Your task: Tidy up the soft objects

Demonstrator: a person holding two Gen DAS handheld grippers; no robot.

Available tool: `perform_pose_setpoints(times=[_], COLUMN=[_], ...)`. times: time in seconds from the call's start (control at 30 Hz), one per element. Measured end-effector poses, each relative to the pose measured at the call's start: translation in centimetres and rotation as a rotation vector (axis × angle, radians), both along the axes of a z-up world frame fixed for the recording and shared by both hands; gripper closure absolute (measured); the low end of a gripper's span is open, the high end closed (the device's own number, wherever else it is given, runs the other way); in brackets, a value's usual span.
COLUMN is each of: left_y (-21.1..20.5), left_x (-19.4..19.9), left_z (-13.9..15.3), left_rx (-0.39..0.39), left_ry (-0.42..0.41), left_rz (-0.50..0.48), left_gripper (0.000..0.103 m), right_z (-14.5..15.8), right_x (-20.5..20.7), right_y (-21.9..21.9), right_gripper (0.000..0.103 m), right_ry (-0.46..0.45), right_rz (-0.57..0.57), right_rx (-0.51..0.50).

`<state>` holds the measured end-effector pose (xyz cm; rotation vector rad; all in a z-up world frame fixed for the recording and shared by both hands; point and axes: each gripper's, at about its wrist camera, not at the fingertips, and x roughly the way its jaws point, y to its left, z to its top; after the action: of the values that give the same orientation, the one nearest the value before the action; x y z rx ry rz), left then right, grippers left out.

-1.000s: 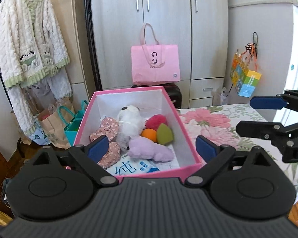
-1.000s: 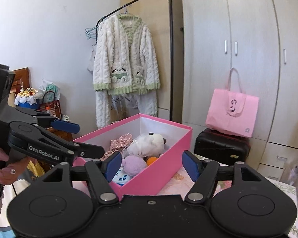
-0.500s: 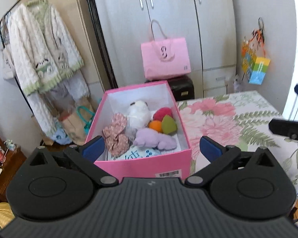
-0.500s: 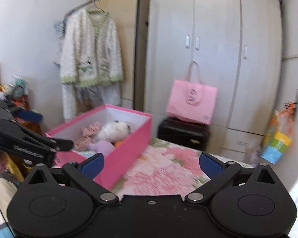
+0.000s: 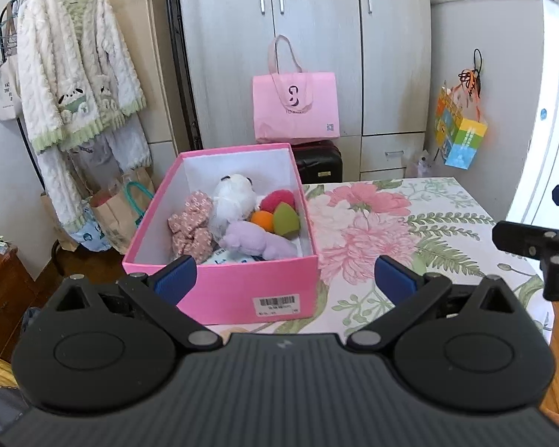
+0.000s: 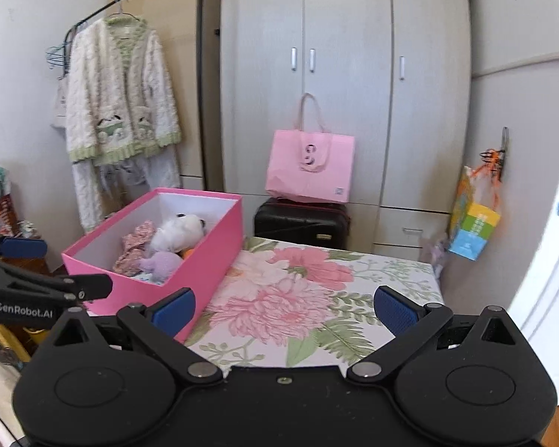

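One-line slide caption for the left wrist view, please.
Open left tool faces a pink box of soft toys on a floral tablecloth.

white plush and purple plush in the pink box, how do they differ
The white plush is white with dark markings near its top; the purple plush is plain lilac. The white plush sits mid-box and rises higher; the purple plush lies low and stretched out, nearer the front wall. The white plush sits beside the floral fabric piece; the purple plush lies below the orange and green pieces. Both are fuzzy toys inside the pink box.
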<state>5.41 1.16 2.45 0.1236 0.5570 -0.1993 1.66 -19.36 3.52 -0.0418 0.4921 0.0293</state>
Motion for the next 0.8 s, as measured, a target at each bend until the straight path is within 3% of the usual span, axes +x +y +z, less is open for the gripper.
perform_pose_setpoints(times=[0.17,0.37,0.6,0.8], left_y=[-0.2,-0.3,-0.6,-0.9], left_x=[-0.2,-1.0,-1.3,-2.2], left_z=[-0.6,-1.6,-2.2,-2.4], left_rx=[-0.003,-0.022,-0.024,-0.019], left_ry=[-0.004,0.001,0.013,-0.027], left_rz=[0.006,-0.008,-0.012,-0.008], left_gripper=[0.000,0.000,0.000,0.000], right_z=[-0.6,-1.0,-1.7,-1.9], right_x=[-0.3,-1.8,-2.5,-2.8], right_y=[-0.7,-0.5,-0.6,-0.7], right_gripper=[0.000,0.000,0.000,0.000], right_ry=[0.022,-0.005,0.014,0.012], right_rz=[-0.034,-0.121,-0.121,-0.135], right_rx=[0.032,-0.026,-0.017,-0.022])
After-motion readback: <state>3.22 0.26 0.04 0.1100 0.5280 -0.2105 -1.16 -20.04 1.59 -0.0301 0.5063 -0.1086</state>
